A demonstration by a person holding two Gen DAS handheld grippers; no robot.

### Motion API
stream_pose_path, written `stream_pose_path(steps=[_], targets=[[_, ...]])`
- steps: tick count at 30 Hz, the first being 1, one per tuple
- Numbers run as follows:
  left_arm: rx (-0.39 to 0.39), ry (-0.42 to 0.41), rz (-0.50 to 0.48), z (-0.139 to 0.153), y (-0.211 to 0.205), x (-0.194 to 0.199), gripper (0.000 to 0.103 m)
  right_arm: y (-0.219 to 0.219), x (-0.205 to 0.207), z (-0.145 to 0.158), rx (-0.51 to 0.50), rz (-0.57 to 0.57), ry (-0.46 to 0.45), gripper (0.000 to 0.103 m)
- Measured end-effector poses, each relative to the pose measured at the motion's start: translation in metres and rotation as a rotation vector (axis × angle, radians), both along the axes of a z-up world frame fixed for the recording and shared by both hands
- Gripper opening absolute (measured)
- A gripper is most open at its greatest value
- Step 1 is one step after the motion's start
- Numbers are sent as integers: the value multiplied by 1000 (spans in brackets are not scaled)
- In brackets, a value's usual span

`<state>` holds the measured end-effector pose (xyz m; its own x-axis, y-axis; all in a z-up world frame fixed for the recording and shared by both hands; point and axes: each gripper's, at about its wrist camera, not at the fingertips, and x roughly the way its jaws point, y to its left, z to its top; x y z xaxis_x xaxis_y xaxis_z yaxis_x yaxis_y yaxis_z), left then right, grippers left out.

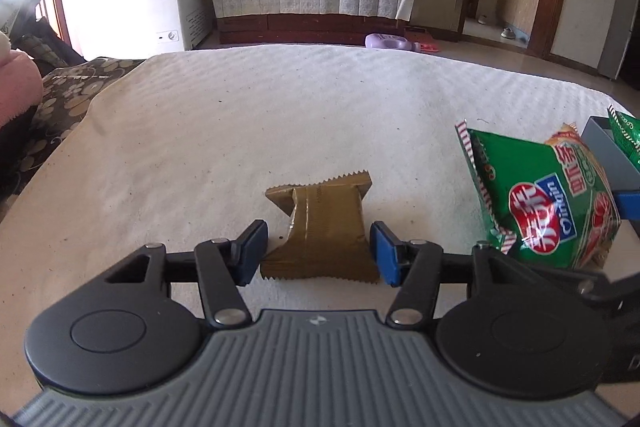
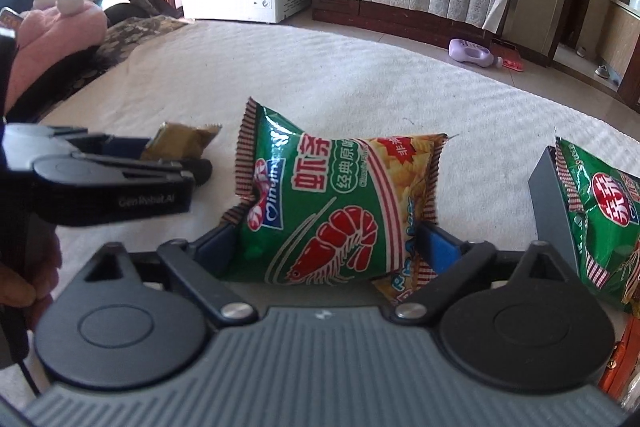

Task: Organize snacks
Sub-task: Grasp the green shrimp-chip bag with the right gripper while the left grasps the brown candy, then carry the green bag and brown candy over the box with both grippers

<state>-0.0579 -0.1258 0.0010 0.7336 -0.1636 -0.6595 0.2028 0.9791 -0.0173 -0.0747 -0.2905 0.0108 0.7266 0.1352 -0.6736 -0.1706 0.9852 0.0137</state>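
A gold-brown snack packet point(image 1: 320, 231) lies on the white cloth-covered table between the blue pads of my left gripper point(image 1: 318, 253). The pads stand at its two sides, with a small gap on the right. The packet also shows in the right wrist view point(image 2: 184, 141), beyond the left gripper's body. My right gripper point(image 2: 326, 245) is shut on a green shrimp-chip bag point(image 2: 332, 203) and holds it upright. That bag shows at the right of the left wrist view point(image 1: 548, 199).
A grey box point(image 2: 554, 203) at the right holds another green shrimp-chip bag point(image 2: 604, 215). An orange packet point(image 2: 626, 359) lies at the lower right. A patterned sofa with a pink plush point(image 2: 52, 39) borders the table on the left.
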Motion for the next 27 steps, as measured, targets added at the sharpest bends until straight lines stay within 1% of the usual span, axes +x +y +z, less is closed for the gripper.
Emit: stream_pose_path(steps=[3,6,14,20,27], targets=[[-24,10,15,2,4,2,62,2,-3,3,-9,14,-6,85],[-8,0,33,5,3,0,61,3,-5,6,-11,22,-7,82],[5,-17,48,9,-2,-5,61,1,-14,11,-9,29,-9,79],[-6,-28,55,14,-3,-9,61,-4,-22,19,30,28,-27,78],[3,-25,56,18,-8,-13,61,-13,-28,25,84,38,-37,77]])
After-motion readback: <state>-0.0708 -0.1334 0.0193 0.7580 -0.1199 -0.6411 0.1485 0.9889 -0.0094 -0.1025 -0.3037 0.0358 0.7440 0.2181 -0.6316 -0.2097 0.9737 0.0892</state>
